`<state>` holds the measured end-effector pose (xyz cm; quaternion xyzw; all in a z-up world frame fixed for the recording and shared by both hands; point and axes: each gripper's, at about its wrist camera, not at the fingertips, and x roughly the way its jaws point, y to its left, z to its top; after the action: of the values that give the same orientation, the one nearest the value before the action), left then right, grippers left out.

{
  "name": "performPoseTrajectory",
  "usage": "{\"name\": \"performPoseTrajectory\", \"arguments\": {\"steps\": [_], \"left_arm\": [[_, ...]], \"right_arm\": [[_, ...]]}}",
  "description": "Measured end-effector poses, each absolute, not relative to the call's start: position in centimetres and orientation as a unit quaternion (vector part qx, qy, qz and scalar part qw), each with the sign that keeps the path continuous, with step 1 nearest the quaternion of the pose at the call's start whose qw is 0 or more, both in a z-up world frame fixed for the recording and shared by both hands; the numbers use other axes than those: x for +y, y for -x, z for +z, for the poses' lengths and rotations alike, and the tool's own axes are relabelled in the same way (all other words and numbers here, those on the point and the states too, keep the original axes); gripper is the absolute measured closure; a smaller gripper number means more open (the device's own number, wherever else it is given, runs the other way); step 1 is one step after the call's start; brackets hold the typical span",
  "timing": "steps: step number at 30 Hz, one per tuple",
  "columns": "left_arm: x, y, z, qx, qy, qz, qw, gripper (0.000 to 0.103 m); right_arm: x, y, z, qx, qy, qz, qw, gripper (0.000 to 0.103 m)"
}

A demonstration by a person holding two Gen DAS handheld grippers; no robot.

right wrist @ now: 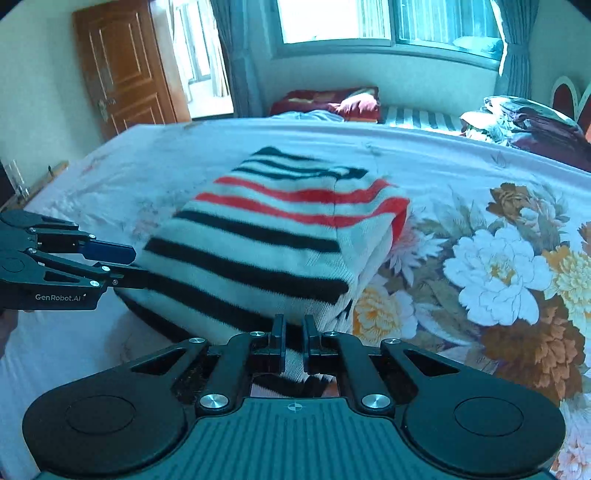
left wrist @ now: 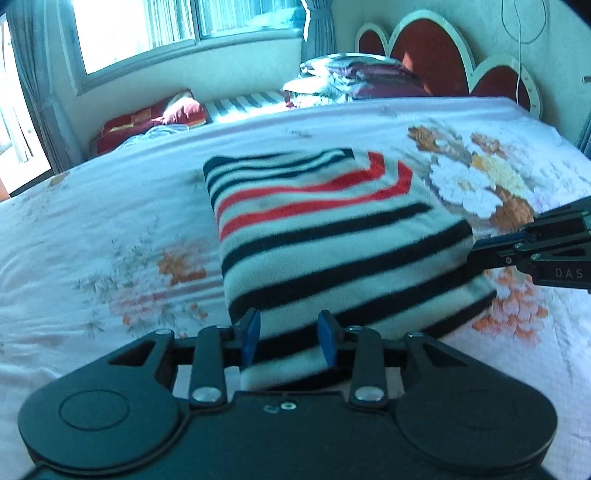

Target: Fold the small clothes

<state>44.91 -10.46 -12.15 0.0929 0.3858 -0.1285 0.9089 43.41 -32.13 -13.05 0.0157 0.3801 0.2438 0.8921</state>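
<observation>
A folded striped garment (left wrist: pixel 325 236), white with dark and red stripes, lies on the flowered bed sheet (left wrist: pixel 110 236); it also shows in the right wrist view (right wrist: pixel 258 243). My left gripper (left wrist: pixel 289 334) has its blue-padded jaws apart around the garment's near edge, with cloth between them. My right gripper (right wrist: pixel 294 332) is shut on the garment's near corner edge. The right gripper also shows at the garment's right edge in the left wrist view (left wrist: pixel 476 251). The left gripper also shows at the garment's left side in the right wrist view (right wrist: pixel 136 264).
The bed's headboard (left wrist: pixel 436 55) stands at the far right. A pile of folded bedding (left wrist: pixel 354 79) and red pillows (left wrist: pixel 155 118) lie beyond the bed. A wooden door (right wrist: pixel 125 70) and windows (right wrist: pixel 388 22) are on the far walls.
</observation>
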Motion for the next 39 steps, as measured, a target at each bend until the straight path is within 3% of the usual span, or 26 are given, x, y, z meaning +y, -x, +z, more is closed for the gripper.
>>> {"name": "performPoseTrajectory", "arguments": {"steps": [3,6,8,10,11,16,23,26,30,31,32,33,34,39], "left_arm": [[-10.0,-48.2,-11.1,0.374,-0.068,-0.125,0.916,0.069],[-10.4,-52.1,-10.7,0.364,-0.049,-0.124,0.922,0.047],[-10.9,-54.5,-11.3,0.383,-0.041,-0.132,0.913,0.049],[-11.7,-56.7,-13.3,0.432,-0.051,-0.128,0.891,0.058],[-12.0,-56.9,-14.0,0.434,-0.059,-0.126,0.89,0.057],[-12.6,-55.7,-14.0,0.407,-0.111,-0.134,0.897,0.055],[-10.3,-56.3,-13.6,0.376,-0.073,-0.135,0.914,0.058],[-9.1,-58.1,-13.7,0.387,-0.042,-0.129,0.912,0.058],[-8.6,-60.6,-15.2,0.438,-0.022,-0.14,0.888,0.05],[-8.4,-60.7,-14.9,0.439,-0.021,-0.144,0.887,0.047],[-8.3,-60.7,-14.6,0.436,-0.021,-0.149,0.887,0.041],[-7.9,-60.4,-14.4,0.431,-0.016,-0.152,0.889,0.022],[-7.4,-59.9,-14.1,0.427,-0.005,-0.153,0.891,0.011],[-5.3,-58.2,-14.9,0.464,0.059,-0.172,0.867,0.021]], "right_arm": [[-33.1,-46.6,-11.9,0.37,-0.048,0.226,0.9,0.097],[-33.3,-50.6,-11.1,0.353,-0.063,0.209,0.91,0.097],[-33.3,-53.7,-11.4,0.365,-0.077,0.203,0.905,0.097],[-32.6,-55.8,-13.0,0.402,-0.055,0.188,0.894,0.097],[-32.3,-56.6,-14.4,0.432,-0.049,0.187,0.881,0.097],[-32.5,-56.0,-14.9,0.431,-0.034,0.181,0.883,0.1],[-34.1,-55.8,-13.1,0.381,-0.086,0.178,0.903,0.098],[-33.5,-56.8,-12.4,0.384,-0.069,0.17,0.905,0.098],[-32.9,-58.6,-15.1,0.454,-0.051,0.14,0.878,0.098],[-33.4,-58.4,-15.1,0.448,-0.07,0.139,0.88,0.094],[-34.3,-58.1,-14.9,0.446,-0.1,0.136,0.879,0.078],[-35.1,-57.7,-14.6,0.441,-0.125,0.133,0.878,0.061],[-36.0,-56.9,-14.3,0.429,-0.151,0.133,0.881,0.026],[-39.3,-54.7,-14.7,0.445,-0.252,0.181,0.84,0.026]]}}
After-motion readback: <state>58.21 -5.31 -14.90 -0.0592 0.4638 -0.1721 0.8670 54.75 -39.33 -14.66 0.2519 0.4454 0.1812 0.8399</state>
